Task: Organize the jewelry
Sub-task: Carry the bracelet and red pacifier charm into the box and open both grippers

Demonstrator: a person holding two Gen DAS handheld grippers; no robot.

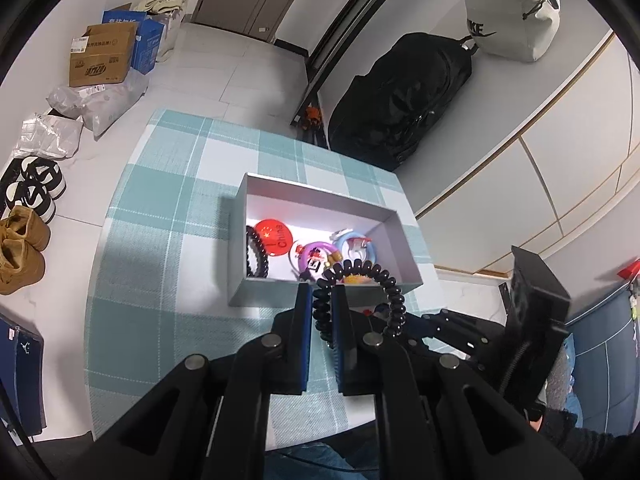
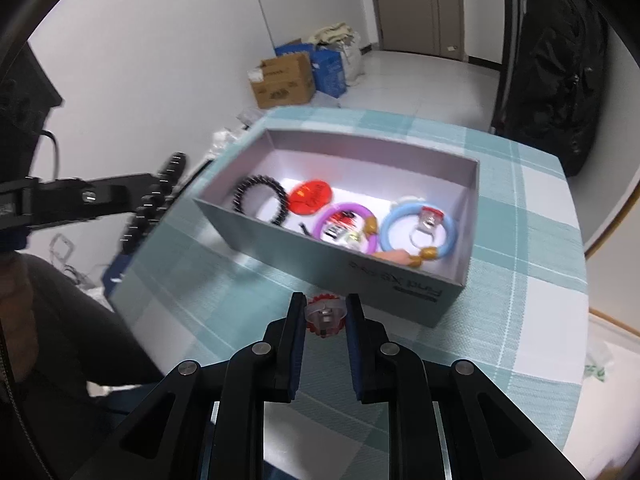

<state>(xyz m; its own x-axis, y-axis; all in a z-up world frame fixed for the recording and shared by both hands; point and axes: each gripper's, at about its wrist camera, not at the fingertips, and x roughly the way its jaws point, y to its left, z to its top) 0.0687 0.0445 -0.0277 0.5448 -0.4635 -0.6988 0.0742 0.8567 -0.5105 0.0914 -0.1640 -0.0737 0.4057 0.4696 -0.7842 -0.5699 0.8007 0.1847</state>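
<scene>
Table (image 1: 160, 208) under a teal-and-white checked cloth carries everything of interest. Grey open-topped cardboard box (image 2: 404, 296) sits on the cloth, its printed long side facing the right wrist camera.

Box contents, from the right wrist view: black beaded bracelet (image 2: 260, 200) at the left end; round red badge (image 2: 310, 198) just beside it; purple plastic bangle (image 2: 346, 226) near the middle, with small red-and-white items inside its ring; pale blue plastic bangle (image 2: 418, 232) toward the right end, with a clear ring lying across it. Small items are blurred and cannot be told apart further.

Left gripper (image 1: 322, 300) is held just short of the box's near wall, above the cloth. Its jaws are clamped on a second black beaded bracelet (image 1: 360, 276), pinching one side of the loop; the rest arches free to the right, over the box edge. From the right wrist view this gripper (image 2: 160, 196) comes in at the left, beads hanging below the fingers.

Right gripper (image 2: 324, 316) is outside the box, near its printed wall. Its jaws grip a small clear-and-red toy ring (image 2: 325, 314), pads touching both sides; it appears to sit just above the cloth.
</scene>
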